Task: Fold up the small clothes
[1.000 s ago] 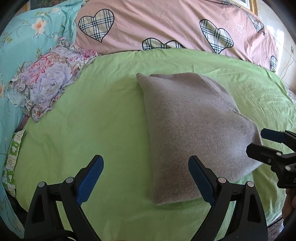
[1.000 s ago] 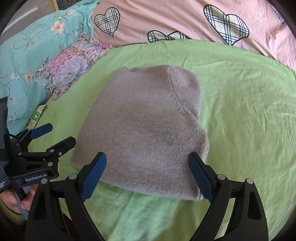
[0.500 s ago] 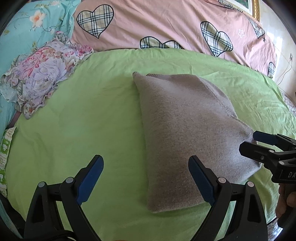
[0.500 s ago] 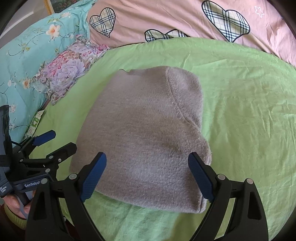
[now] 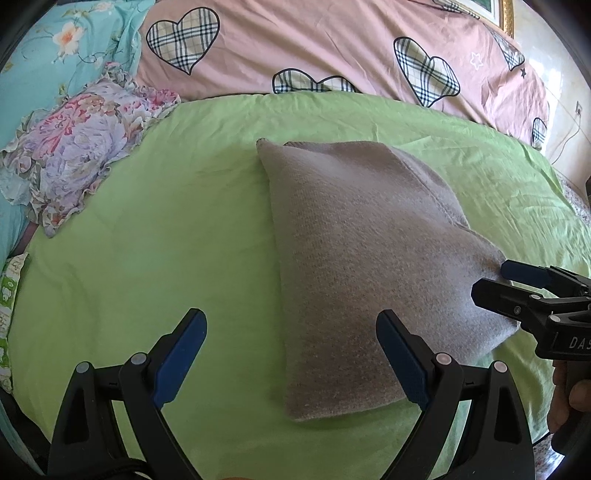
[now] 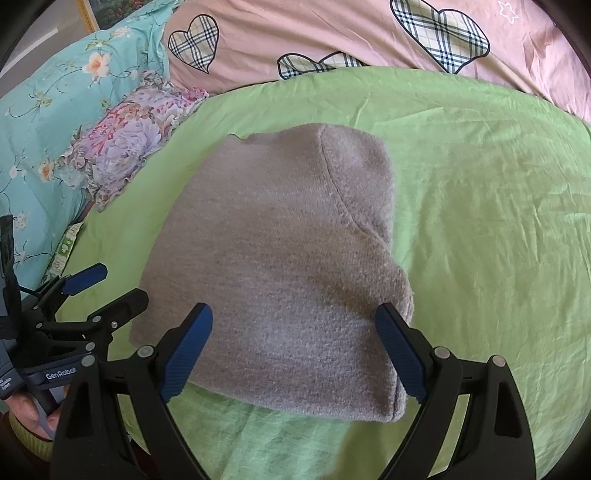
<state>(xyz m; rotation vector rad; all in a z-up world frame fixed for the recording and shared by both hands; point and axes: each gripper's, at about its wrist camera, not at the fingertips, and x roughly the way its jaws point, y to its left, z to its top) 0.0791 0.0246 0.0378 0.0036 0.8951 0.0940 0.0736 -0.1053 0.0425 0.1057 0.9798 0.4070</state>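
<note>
A grey knitted garment (image 5: 365,266) (image 6: 284,266) lies folded into a thick rectangle on the green sheet (image 5: 155,243) (image 6: 491,206). My left gripper (image 5: 291,354) hovers open over the garment's near left corner, nothing between its fingers. In the right wrist view it shows at the left edge (image 6: 107,284), beside the garment's left side. My right gripper (image 6: 295,347) stands open above the garment's near edge, its blue pads apart from the cloth. The left wrist view shows it at the right (image 5: 495,280), close by the garment's right corner.
A floral frilled cushion (image 5: 70,162) (image 6: 129,140) lies at the left of the sheet. A pink quilt with plaid hearts (image 5: 332,48) (image 6: 332,33) runs along the back. A turquoise flowered quilt (image 6: 48,110) is at far left. A hand (image 5: 570,398) holds the right gripper.
Both views have drifted slightly closer to the garment. The garment itself has kept its shape and both grippers have stayed open.
</note>
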